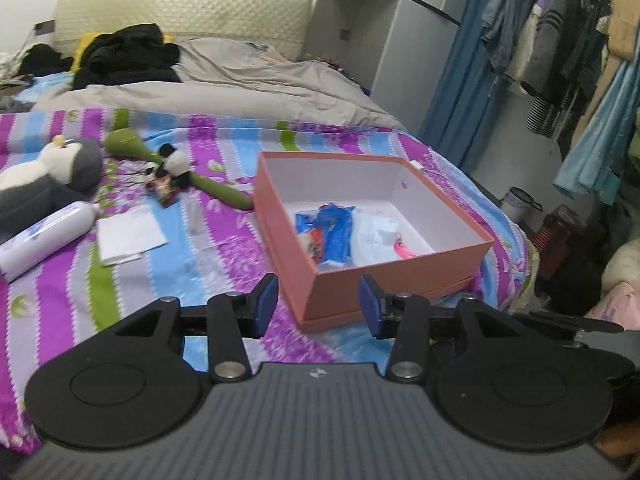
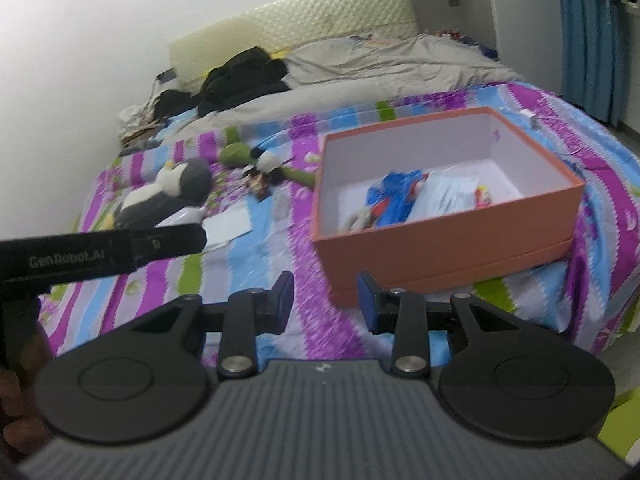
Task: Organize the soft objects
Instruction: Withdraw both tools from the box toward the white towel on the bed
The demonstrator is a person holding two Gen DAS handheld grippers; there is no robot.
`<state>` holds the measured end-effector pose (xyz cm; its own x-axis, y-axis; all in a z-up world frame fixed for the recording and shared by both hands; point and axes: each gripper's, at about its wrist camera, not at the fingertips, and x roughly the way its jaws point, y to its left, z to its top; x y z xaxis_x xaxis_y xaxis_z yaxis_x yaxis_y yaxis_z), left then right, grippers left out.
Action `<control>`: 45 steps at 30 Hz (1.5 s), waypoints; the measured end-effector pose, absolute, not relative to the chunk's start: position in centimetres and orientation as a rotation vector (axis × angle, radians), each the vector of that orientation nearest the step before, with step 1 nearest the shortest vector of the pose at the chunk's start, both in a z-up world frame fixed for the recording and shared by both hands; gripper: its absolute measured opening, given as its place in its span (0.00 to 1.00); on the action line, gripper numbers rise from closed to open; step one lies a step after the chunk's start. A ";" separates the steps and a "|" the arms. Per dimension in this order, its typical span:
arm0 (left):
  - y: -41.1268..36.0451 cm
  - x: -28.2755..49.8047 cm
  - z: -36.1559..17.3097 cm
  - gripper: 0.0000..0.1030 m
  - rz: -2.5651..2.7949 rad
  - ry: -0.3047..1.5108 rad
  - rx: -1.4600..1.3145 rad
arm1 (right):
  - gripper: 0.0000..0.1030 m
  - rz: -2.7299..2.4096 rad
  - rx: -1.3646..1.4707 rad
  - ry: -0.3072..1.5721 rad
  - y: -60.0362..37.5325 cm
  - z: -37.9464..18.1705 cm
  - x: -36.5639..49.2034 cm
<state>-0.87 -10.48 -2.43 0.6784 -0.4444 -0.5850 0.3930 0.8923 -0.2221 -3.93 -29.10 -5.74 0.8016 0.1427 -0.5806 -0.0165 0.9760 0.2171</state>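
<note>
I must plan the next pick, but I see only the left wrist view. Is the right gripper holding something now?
Observer: No. The right gripper is open and nothing is between its fingers. It points toward the near left corner of the orange box.
Operator: How does my left gripper look from the right side?
Observer: In the right wrist view the left gripper comes in from the left edge as a black bar. Its tip ends just left of the white paper and in front of the grey and white plush. How high it is above the bed I cannot tell.
</note>
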 end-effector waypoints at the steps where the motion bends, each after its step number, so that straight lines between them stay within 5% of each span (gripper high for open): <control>1: -9.8 -1.5 -2.5 0.49 -0.460 0.675 -0.083 | 0.37 0.099 0.199 0.642 -28.7 -6.0 -4.1; 15: -3.7 -4.3 -5.8 0.49 -0.350 0.677 -0.135 | 0.37 0.233 0.129 0.685 -23.7 -8.6 -3.8; 45: 5.6 7.9 -12.7 0.61 -0.133 0.753 -0.196 | 0.36 0.281 0.012 0.693 -16.1 -13.4 7.7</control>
<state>7.90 5.57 -12.69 0.7224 -0.1900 -0.6648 0.0498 0.9733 -0.2241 7.68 -16.11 -13.44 0.7331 0.2595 -0.6287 -0.2515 0.9623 0.1040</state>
